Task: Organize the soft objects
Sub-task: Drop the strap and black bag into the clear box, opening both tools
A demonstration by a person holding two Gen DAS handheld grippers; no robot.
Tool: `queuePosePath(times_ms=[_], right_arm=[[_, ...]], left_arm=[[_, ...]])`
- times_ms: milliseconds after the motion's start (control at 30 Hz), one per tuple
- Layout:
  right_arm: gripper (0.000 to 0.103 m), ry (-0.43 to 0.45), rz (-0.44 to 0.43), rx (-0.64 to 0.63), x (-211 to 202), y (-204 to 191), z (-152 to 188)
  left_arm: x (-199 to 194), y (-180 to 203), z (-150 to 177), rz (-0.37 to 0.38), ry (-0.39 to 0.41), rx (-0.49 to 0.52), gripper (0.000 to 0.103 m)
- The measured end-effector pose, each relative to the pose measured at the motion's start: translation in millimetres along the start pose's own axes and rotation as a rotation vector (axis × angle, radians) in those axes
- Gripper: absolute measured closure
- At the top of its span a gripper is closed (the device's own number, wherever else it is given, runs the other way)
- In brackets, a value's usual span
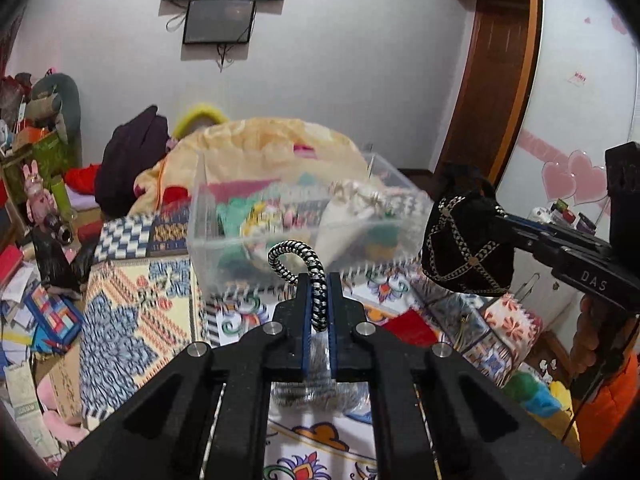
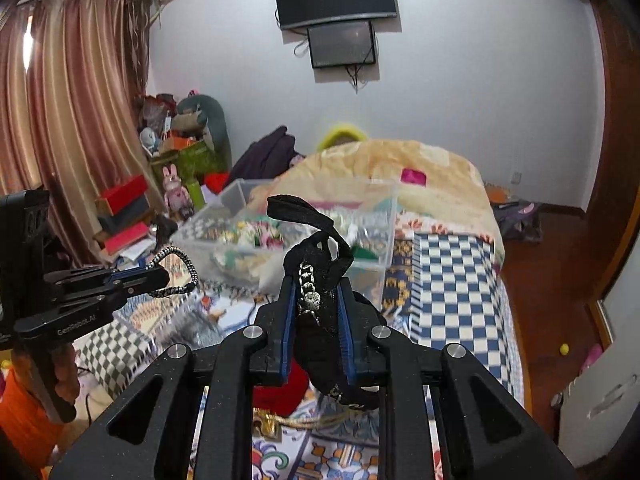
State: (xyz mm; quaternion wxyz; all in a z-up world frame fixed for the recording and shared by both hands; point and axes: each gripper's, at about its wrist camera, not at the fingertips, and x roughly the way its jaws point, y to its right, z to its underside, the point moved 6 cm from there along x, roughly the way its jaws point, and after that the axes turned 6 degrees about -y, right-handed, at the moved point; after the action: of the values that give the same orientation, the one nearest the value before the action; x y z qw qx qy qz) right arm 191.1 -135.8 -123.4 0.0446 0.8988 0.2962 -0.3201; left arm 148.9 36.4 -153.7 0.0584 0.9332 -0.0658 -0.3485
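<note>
My left gripper [image 1: 319, 280] is shut on a black-and-white braided cord [image 1: 298, 258] that loops up from its fingers; a grey fabric bundle hangs below. It also shows in the right wrist view [image 2: 160, 276] with the cord [image 2: 182, 270]. My right gripper [image 2: 318, 284] is shut on a black velvet pouch with gold chain trim [image 2: 320, 280]; in the left wrist view [image 1: 500, 220] the pouch [image 1: 466, 246] hangs at right. A clear plastic bin [image 1: 208, 216] holding several soft items sits on the bed just beyond both grippers, also seen from the right wrist [image 2: 390, 220].
The bed carries patterned cloths [image 1: 132, 320] and a peach quilt [image 1: 280, 140]. A red pouch [image 2: 280, 390] lies below my right gripper. Cluttered boxes and toys [image 2: 132, 216] stand left by the curtain. A wardrobe [image 1: 560, 120] stands right.
</note>
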Motion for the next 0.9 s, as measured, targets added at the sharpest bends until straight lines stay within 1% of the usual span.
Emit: queuePosePath(times_ms=[167,300,400,500,633,767,900], right_arm=[[0.086,0.049,-0.003,-0.005,-3,-3,-17],[0.086,0.093,-0.001,-0.015,-8,-5,-32],[0.086,0.131,0.008,-0.025,-11,-5,-45],[0.086,0.159,0.015,-0.036,-11,-7,-56],[0.086,0.18,0.025,-0.05,-3,-11,-70],[0.086,0.175,0.029,-0.063,15,-16,-78],[0.086,0.149,0.027,-0.067,34,-17,-79]], left_arm=[[-15,-2,-28,-0.009,0.074,0.013,0.097],[-20,-6,-41,0.004,0.109,-0.003,0.097],[-17,-10,-53,0.004,0.125,-0.01,0.097],[-12,-11,-59,0.02,0.126,-0.016,0.097],[2,-17,-73,0.011,0.123,-0.019,0.097],[20,-23,-81,0.032,0.1,-0.038,0.097],[36,-23,-86,0.03,0.081,-0.039,0.097]])
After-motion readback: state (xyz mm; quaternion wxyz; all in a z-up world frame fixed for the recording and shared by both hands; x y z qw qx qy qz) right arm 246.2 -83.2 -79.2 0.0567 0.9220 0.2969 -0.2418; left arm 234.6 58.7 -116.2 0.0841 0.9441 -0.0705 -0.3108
